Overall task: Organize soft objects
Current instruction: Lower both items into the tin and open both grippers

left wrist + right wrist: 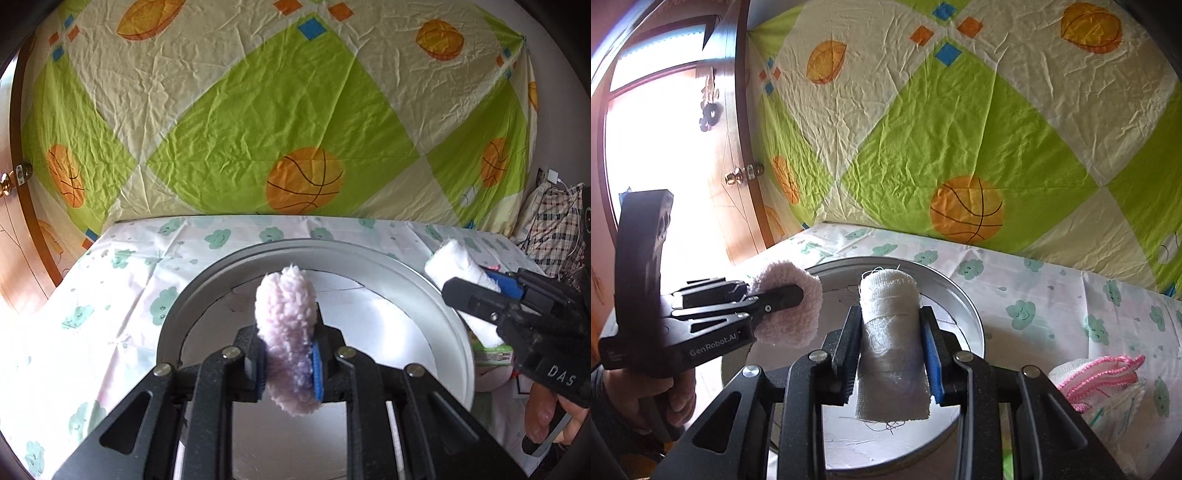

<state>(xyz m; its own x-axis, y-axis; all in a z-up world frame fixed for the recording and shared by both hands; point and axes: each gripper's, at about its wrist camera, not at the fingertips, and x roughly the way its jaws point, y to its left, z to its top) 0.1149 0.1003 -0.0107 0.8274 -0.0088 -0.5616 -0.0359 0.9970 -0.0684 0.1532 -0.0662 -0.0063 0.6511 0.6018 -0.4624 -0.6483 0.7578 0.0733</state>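
We hold the left gripper (289, 354) clamped on a pink fleece pad (286, 332), which stands on edge between the blue-lined fingers with its long axis running from the gripper outward and up, over the near part of the round tray (424, 280). The right gripper (892, 354) is clamped on a white gauze roll (890, 332), whose long axis points forward along the fingers and slightly up, a frayed end hanging toward us and the other end aimed at the tray's far rim. The tray (964, 306) sits on the table (129, 280), under a white cloth printed with green clouds, close to its far edge where a sheet with basketballs (304, 181) hangs behind. In the left view the right gripper (476, 284) comes in over the tray's right rim and reads "DAS" on its body; in the right view the left gripper (783, 299) reads "GenRobot.AI". Only the right view shows the pink-trimmed cloth (1097, 376) lying at the table's right side, and a door with a brass knob (735, 178). Only the left view shows a checked bag (554, 229) by the table's far right corner and a green packet (493, 356) just beyond the tray's right rim, its print too small for us to read.
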